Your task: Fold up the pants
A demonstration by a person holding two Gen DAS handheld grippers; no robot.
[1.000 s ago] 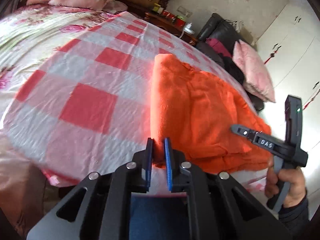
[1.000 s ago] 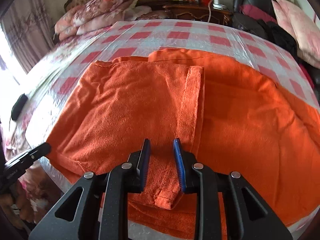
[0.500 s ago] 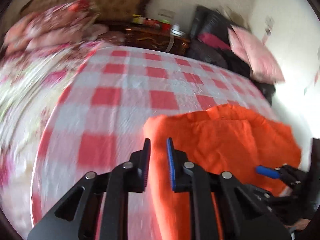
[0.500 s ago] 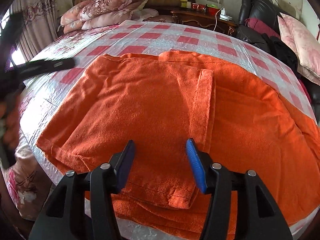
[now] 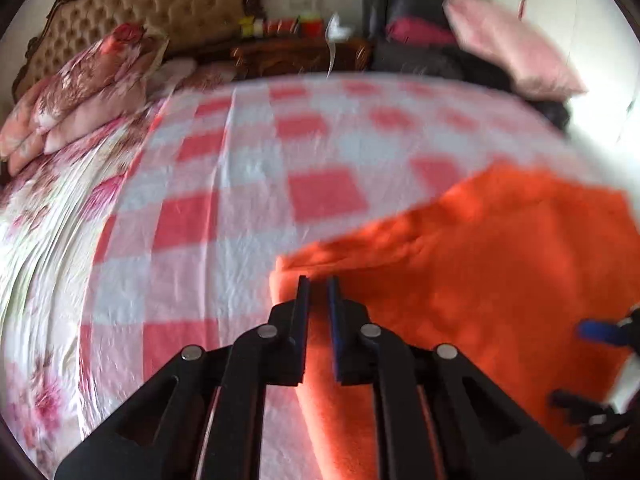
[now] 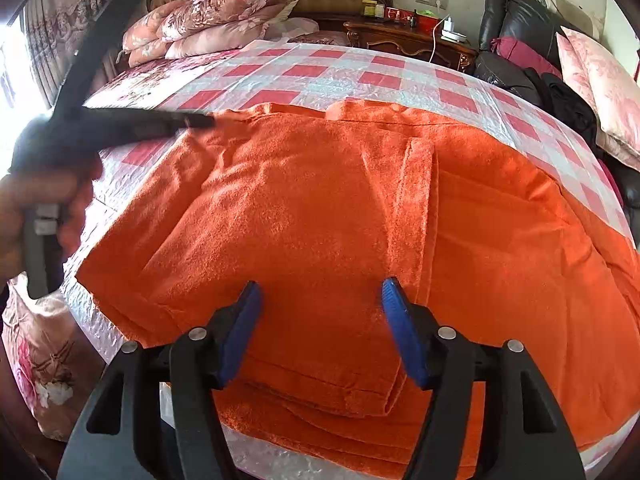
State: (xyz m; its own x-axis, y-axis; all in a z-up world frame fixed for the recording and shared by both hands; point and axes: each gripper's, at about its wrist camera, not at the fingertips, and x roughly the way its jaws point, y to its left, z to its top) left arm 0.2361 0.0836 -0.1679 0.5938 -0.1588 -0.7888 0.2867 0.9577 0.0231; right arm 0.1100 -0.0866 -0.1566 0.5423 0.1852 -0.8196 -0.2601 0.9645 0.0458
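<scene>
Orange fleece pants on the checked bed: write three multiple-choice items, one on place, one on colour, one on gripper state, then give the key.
1. The orange fleece pants lie on: A a wooden floor; B a red-and-white checked bedsheet; C a chair.
2. The right gripper has pads coloured: A blue; B yellow; C white.
3. The left gripper is: A wide open over bare sheet; B out of view; C pinched on a pants edge.

B: checks border the fabric. A: blue pads, spread open. C: orange cloth fills the narrow gap.

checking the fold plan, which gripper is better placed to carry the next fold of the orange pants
Left, probably. The left gripper has its jaws closed on a fold of the orange pants at their edge, ready to pull across. The right gripper hangs open above the cloth, gripping nothing.
</scene>
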